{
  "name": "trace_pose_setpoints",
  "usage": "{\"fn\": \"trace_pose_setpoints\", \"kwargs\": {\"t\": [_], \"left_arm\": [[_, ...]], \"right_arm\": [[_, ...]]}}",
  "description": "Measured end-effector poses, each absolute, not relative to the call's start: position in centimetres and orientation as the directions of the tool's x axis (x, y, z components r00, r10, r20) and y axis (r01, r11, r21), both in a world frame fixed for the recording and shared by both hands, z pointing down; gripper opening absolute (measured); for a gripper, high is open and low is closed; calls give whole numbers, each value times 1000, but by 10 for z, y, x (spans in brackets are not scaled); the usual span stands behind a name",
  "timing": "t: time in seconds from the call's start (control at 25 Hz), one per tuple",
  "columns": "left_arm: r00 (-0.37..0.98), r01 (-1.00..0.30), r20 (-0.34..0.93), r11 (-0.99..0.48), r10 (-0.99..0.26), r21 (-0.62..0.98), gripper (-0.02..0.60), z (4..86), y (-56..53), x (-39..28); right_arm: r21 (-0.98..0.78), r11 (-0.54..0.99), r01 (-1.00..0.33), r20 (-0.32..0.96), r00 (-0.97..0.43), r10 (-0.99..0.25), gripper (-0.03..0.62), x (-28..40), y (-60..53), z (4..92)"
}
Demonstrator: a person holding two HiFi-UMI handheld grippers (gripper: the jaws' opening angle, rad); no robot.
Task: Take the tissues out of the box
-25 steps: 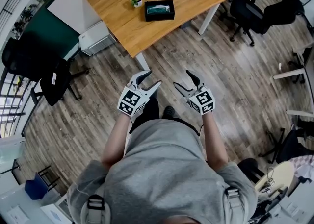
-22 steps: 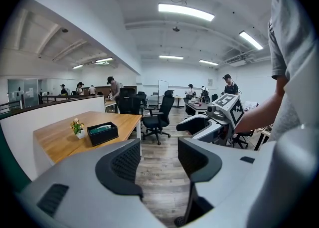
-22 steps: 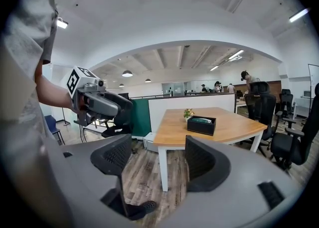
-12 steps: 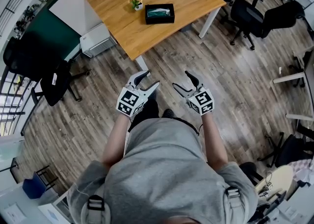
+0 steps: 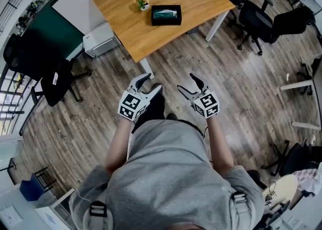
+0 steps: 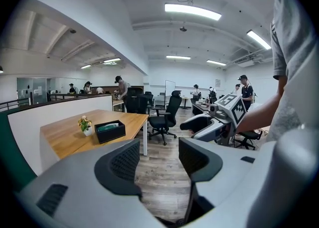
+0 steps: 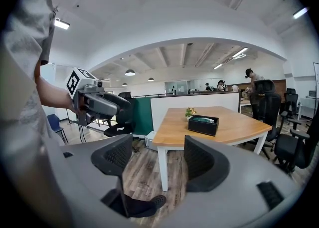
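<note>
Scene: open office w/ wood-plank floor [image 5: 201, 58]. A person [image 5: 171, 173] in a grey top stands on it, seen from above.
Bench: light wood top, white legs [image 5: 131, 30], at top of head view, well apart from the person and both tongs.
Tissue box: black, open-topped tissue box [image 5: 166, 15], flat on bench, approx mid-top, away from the edges.
Tissues: pale/teal tissues [image 5: 165, 13] inside the box, none pulled out.
Flower pot: small white flower pot [image 5: 143, 2] w/ yellow blooms, just beside box on its left in head view, not touching as far as I can tell.
L tongs: L tongs [image 5: 152, 81] held out in front of the torso at about waist level, tips twd bench and tilted slightly down. Jaws spread wide, have just been opening. Nothing btwn them; own view shows only floor thru the gap.
R tongs: R tongs [image 5: 186, 82] level w/ the L pair, near it but not touching, tips also twd bench. Jaws released and apart, nothing btwn the pads. Own view shows floor and a bench leg thru the gap, a dark shoe [image 7: 149, 203] below.
Marker cubes: one on each pair, facing up at head cam.
Surroundings: black office chairs [image 5: 266, 20] right of bench, another dark chair [image 5: 55, 85] at left. Green partition [image 5: 48, 37] and a white low unit [image 5: 99, 39] by bench's left side.
Background: other people far off in both gripper views, too small for detail.
</note>
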State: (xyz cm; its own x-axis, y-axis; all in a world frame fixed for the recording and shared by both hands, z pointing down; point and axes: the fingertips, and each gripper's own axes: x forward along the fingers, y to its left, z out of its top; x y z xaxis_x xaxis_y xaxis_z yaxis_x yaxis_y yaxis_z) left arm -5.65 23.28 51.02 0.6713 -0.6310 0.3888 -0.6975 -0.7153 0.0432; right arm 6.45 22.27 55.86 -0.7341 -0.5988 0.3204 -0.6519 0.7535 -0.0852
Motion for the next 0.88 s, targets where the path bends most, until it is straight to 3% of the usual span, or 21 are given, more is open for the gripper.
{"fn": "trace_pose_setpoints", "kwargs": {"t": [0.88], "left_arm": [[712, -653, 403, -753, -576, 77, 249, 528, 118, -55]], "right_arm": [[-100, 695, -712, 397, -669, -628, 304, 75, 131, 580]]}}
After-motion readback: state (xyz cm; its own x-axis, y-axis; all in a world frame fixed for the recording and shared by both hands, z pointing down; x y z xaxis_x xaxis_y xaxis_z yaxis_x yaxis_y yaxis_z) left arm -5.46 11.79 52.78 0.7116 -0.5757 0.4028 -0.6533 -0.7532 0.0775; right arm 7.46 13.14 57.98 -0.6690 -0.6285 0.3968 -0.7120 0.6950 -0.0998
